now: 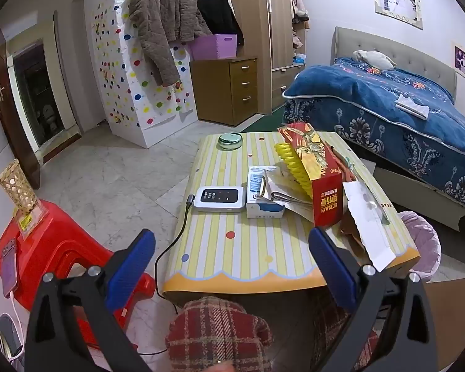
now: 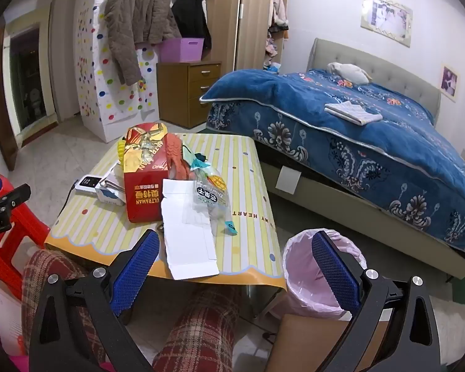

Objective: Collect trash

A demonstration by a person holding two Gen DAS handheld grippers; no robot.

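Both the left gripper (image 1: 231,266) and right gripper (image 2: 235,266) were seen spread wide and empty, short of the flattened white cardboard sheet (image 2: 187,235) overhanging the yellow striped low table (image 2: 251,167) beside the pink-lined waste bin (image 2: 297,266); a careless nudge could drop it on the tiled bedroom floor.

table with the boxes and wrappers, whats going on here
A seated person holds a gripper in each hand above the near edge of a small striped table. Both the left gripper and the right gripper are wide open and hold nothing. On the table lie a red box, a flattened white carton and a clear wrapper. A bin with a pink liner stands on the floor at the table's right. No trash has been picked up yet.
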